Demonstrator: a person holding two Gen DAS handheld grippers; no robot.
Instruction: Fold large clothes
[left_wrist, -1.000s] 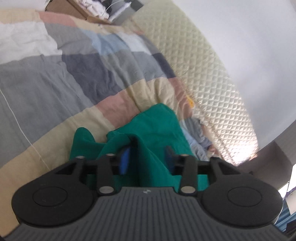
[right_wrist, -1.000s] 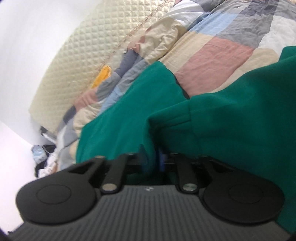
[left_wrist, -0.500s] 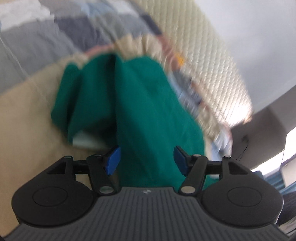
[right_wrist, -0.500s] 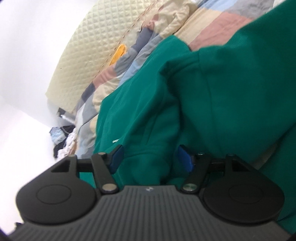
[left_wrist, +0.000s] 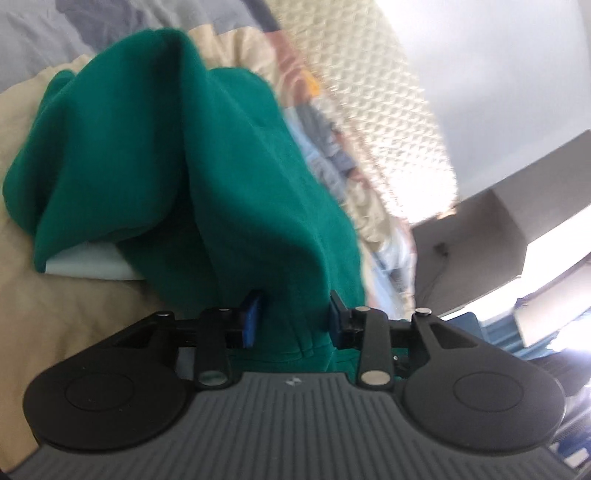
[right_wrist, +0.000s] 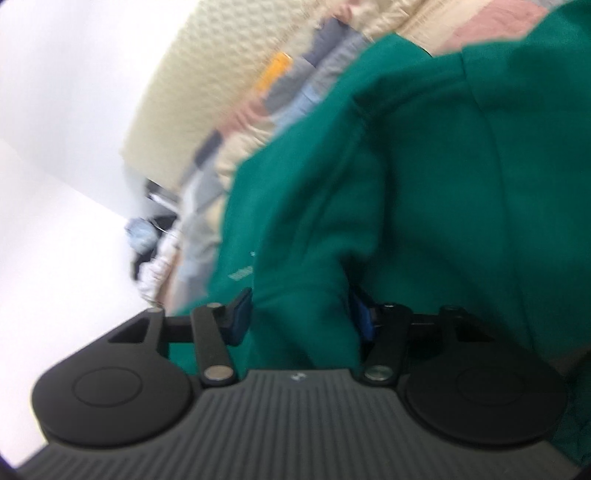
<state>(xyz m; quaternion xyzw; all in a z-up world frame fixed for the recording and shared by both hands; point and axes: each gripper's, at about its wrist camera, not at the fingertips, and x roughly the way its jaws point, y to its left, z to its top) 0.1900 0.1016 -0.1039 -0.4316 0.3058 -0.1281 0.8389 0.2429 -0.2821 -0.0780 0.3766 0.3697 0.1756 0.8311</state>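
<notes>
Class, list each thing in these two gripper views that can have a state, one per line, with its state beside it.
green garment: bunched in thick folds on the bed, not yet flat or neatly folded
left gripper: jaws have just been closing, a fold of the garment between the pads
right gripper: jaws have just been closing, bunched green cloth between the pads
patchwork bedcover: spread out, rumpled

Both hand-held grippers closing on bunched cloth

The left hand-held gripper (left_wrist: 293, 317) points somewhat downward; its jaws have just been closing, and its blue pads (left_wrist: 251, 321) now flank a fold of the green garment (left_wrist: 236, 184). The right hand-held gripper (right_wrist: 301, 319), tilted likewise, has also just been narrowing, with a fold of cloth bulging between its pads (right_wrist: 240, 314).
</notes>
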